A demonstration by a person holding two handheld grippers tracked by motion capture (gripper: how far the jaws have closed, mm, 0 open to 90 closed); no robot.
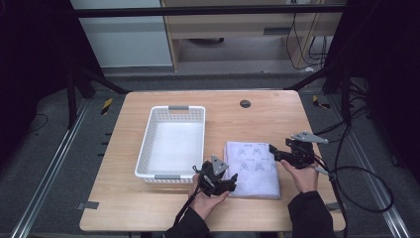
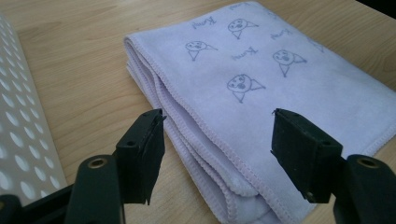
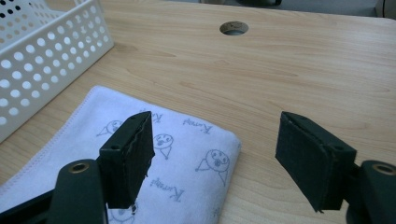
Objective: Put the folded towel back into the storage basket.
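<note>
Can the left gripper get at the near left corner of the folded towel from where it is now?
Probably yes: the left gripper stands open right at the folded towel, and nothing lies between them.

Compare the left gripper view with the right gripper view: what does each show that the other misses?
Left gripper view alone: the folded towel's stacked, stitched layer edges, lined up between the open jaws of the left gripper.

Right gripper view alone: the round cable hole in the table and the towel's rounded folded corner, under the open jaws of the right gripper.

Both: the lilac towel printed with small cartoon faces, the white perforated basket at the left, and the wooden table. Neither gripper touches the towel yet.
</note>
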